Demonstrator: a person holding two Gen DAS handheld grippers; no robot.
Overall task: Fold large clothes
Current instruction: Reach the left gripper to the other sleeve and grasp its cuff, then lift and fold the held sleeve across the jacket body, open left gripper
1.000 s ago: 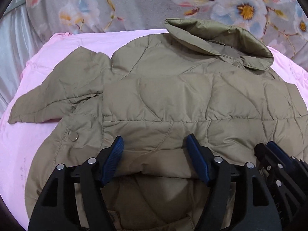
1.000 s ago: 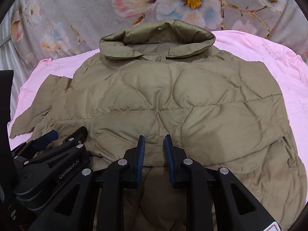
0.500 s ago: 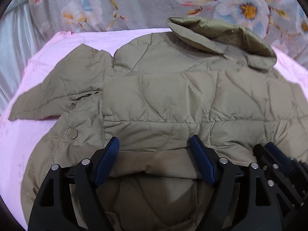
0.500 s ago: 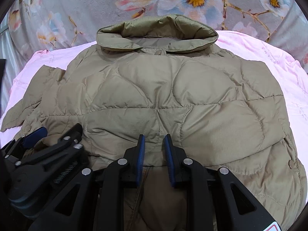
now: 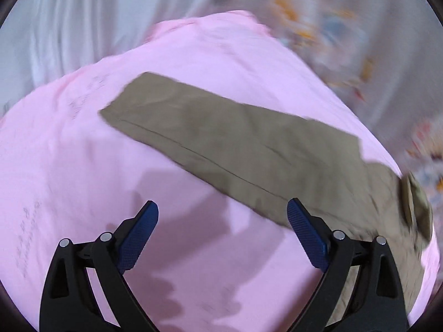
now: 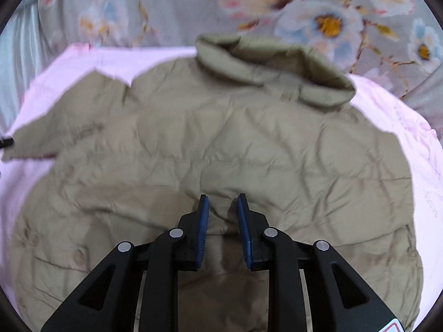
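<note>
Jacket (image 6: 249, 149) flat on pink sheet (image 5: 69, 166); left gripper (image 5: 221, 235) open and empty, right gripper (image 6: 221, 221) pinching the hem.
Sleeve (image 5: 235, 144) runs diagonally ahead of the left gripper, near its right finger; contact unclear. Right jaws narrowly parted, khaki fold between them. Both views motion-blurred; jacket's lower edge hidden behind the right gripper.

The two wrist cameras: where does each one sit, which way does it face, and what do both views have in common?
Left wrist: on the left gripper, facing down at the jacket's sleeve on the pink sheet; both open fingers show.
Right wrist: on the right gripper, facing the jacket and its collar; its narrowly parted fingers show.
Shared: jacket, pink sheet, floral cloth.
</note>
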